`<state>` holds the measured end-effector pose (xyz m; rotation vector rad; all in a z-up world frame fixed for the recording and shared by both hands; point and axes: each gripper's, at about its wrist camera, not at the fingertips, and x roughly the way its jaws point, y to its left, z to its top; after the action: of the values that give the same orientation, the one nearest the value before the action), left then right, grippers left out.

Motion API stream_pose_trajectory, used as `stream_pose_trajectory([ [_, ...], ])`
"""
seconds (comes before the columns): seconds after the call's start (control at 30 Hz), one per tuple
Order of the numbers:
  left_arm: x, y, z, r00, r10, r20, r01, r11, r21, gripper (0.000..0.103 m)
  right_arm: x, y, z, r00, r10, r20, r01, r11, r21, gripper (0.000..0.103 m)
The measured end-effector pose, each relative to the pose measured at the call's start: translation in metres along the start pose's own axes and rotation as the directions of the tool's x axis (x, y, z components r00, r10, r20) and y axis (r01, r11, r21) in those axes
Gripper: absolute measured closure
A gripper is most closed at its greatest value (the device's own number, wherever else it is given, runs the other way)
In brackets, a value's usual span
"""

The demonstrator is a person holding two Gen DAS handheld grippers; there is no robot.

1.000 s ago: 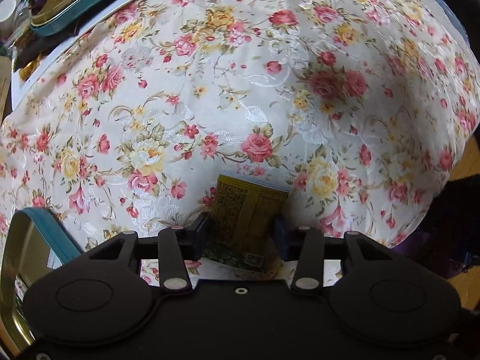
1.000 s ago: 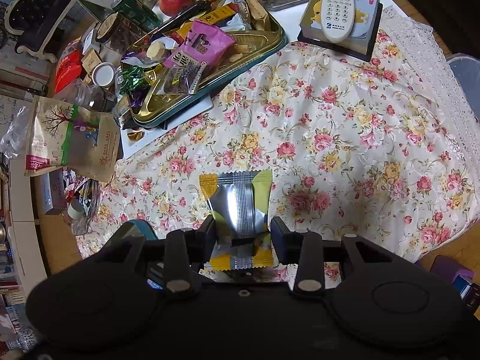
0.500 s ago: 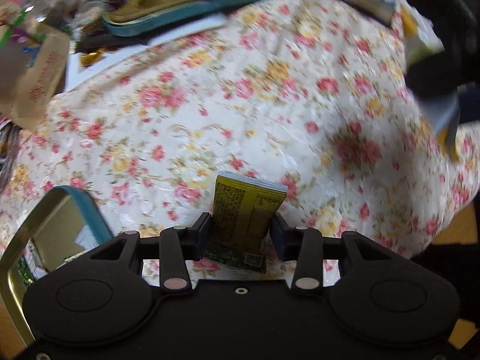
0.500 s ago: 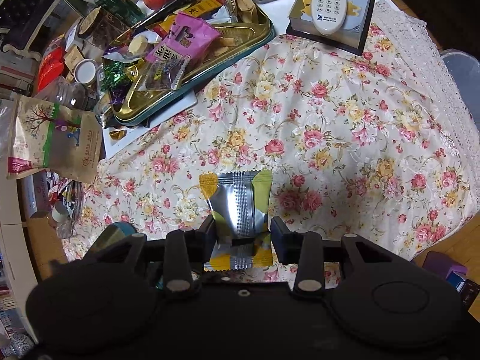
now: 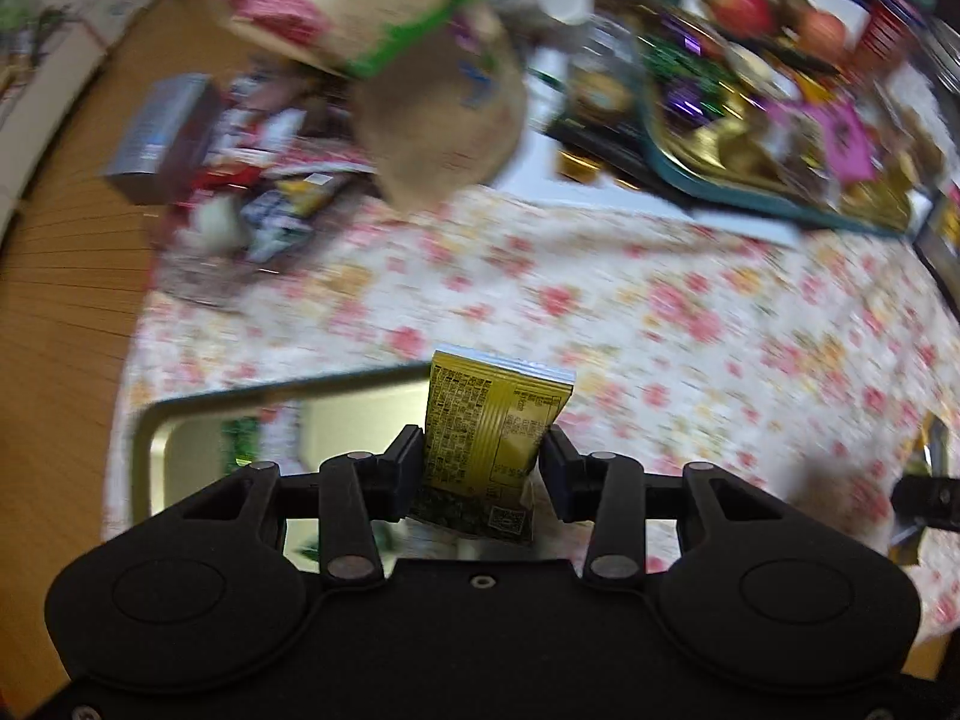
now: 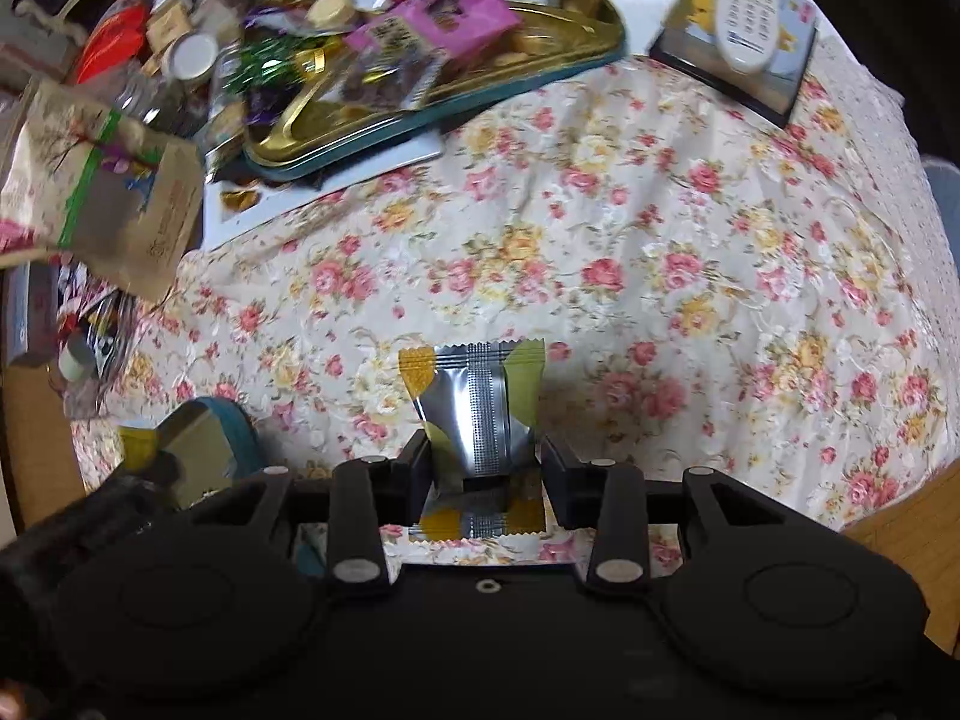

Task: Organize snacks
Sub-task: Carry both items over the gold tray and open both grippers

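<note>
Left wrist view: the left gripper [image 5: 483, 459] grasps a yellow printed snack packet with a dark green lower edge [image 5: 489, 438] between its two black fingers [image 5: 403, 463]. The jaws have closed slightly in the last second, and the packet sits clamped between them. Compared with a second ago, when only flowered cloth lay ahead and a sliver of tin showed at the left edge, the view has swung and risen. The shallow gold-lined rectangular tin with a teal rim [image 5: 180, 405] now lies directly beneath the packet. Strong blur across the flowered tablecloth [image 5: 690, 324] suggests fast motion.

Right wrist view: the right gripper [image 6: 483, 462] is clenched on a silver foil snack sachet with yellow and olive corners [image 6: 480, 414], its grip unchanged over the last second. The sachet hangs above the tablecloth, near the same teal-rimmed tin, which shows at lower left. The scene has shifted only a little. The larger gold tray with a teal rim heaped with mixed wrappers [image 6: 432, 102] is at the top of the view, and the brown paper pouch with a green band [image 6: 108, 198] is at the left.

Judgement: the left packet appears to have reached its drop position over the empty tin, so release is likely the step in hand. The right sachet seems queued to follow. Neither snack is deposited yet.
</note>
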<state>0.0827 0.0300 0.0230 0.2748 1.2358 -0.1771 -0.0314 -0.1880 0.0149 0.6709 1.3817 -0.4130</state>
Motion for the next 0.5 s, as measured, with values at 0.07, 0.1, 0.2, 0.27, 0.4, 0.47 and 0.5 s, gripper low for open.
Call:
stream_pose_trajectory([
  [0.07,-0.006,0.021,0.0,0.998,0.046,0.035,-0.045,0.999,-0.031,0.053,0.001,0.016,-0.005,1.0,0.025,0.012,-0.025,0.999,-0.04,0.062],
  [0.1,-0.007,0.03,0.0,0.997,0.066,0.047,-0.064,0.997,-0.046,0.053,0.001,0.023,-0.008,0.999,0.039,0.015,-0.038,0.998,-0.058,0.062],
  [0.2,-0.008,0.058,-0.004,0.992,0.114,0.06,-0.108,0.99,-0.089,0.053,-0.001,0.049,-0.017,0.995,0.089,0.036,-0.084,0.988,-0.129,0.062],
  [0.27,-0.005,0.077,-0.009,0.991,0.122,0.052,-0.115,0.987,-0.115,0.053,-0.003,0.066,-0.025,0.992,0.116,0.05,-0.105,0.978,-0.182,0.062],
  [0.4,-0.001,0.112,-0.019,0.995,0.102,0.023,-0.097,0.981,-0.171,0.053,-0.006,0.101,-0.041,0.984,0.167,0.056,-0.146,0.949,-0.278,0.062],
  [0.47,-0.002,0.13,-0.026,0.995,0.102,0.008,-0.098,0.973,-0.211,0.053,-0.007,0.118,-0.049,0.981,0.186,0.055,-0.16,0.935,-0.315,0.062],
  [0.5,-0.002,0.137,-0.029,0.995,0.105,0.005,-0.101,0.969,-0.226,0.053,-0.007,0.125,-0.053,0.98,0.19,0.053,-0.163,0.929,-0.331,0.062],
])
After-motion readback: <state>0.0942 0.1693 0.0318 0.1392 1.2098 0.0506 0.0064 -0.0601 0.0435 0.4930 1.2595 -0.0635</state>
